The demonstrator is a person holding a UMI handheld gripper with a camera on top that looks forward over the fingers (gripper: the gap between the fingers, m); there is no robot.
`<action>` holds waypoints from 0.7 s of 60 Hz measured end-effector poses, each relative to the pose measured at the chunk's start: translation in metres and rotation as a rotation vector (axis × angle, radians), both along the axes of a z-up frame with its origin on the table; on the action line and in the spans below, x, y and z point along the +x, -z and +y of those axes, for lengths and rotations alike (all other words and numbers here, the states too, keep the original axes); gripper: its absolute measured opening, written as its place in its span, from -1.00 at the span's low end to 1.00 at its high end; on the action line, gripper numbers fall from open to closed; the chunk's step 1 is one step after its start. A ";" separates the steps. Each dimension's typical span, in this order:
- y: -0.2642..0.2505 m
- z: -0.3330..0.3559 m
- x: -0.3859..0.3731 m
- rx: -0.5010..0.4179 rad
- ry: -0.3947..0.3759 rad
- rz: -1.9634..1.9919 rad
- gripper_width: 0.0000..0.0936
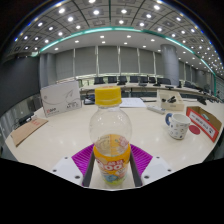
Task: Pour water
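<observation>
The gripper (pixel 111 163) is seen clenched on a clear bottle (pixel 110 135), its magenta pads (pixel 84 157) pressed against the bottle's two sides. The bottle, with yellow cap and orange-yellow label, is held upright over a pale table (pixel 60 130). Beyond the fingers, a patterned mug (pixel 177 126) is noted beside a red-and-white box (pixel 205 122). A whiteboard (pixel 61 97) stands further back.

Pale tabletop (pixel 60 135) runs beyond fingers. Mug (pixel 177 126) stands on it ahead, right of fingers; red box (pixel 205 122) just beside mug, farther right. White board (pixel 61 97) far left.
</observation>
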State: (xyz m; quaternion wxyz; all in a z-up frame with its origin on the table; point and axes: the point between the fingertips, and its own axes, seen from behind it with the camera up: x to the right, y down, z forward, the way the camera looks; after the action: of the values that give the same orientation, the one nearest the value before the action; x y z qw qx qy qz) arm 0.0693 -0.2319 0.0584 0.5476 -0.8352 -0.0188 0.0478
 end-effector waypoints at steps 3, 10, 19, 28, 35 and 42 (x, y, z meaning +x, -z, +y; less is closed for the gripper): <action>-0.001 0.002 0.000 0.012 0.000 -0.003 0.16; -0.001 0.006 -0.003 0.027 -0.020 -0.012 0.05; -0.015 0.010 -0.007 0.031 -0.024 0.024 -0.13; -0.068 0.027 -0.010 0.051 -0.022 0.245 -0.13; -0.118 0.050 0.000 0.051 0.007 0.516 -0.13; -0.159 0.083 0.031 0.056 0.020 0.916 -0.14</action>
State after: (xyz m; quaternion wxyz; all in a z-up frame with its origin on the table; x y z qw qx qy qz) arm 0.1000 -0.1490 0.2173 0.5222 -0.7131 0.2319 0.4063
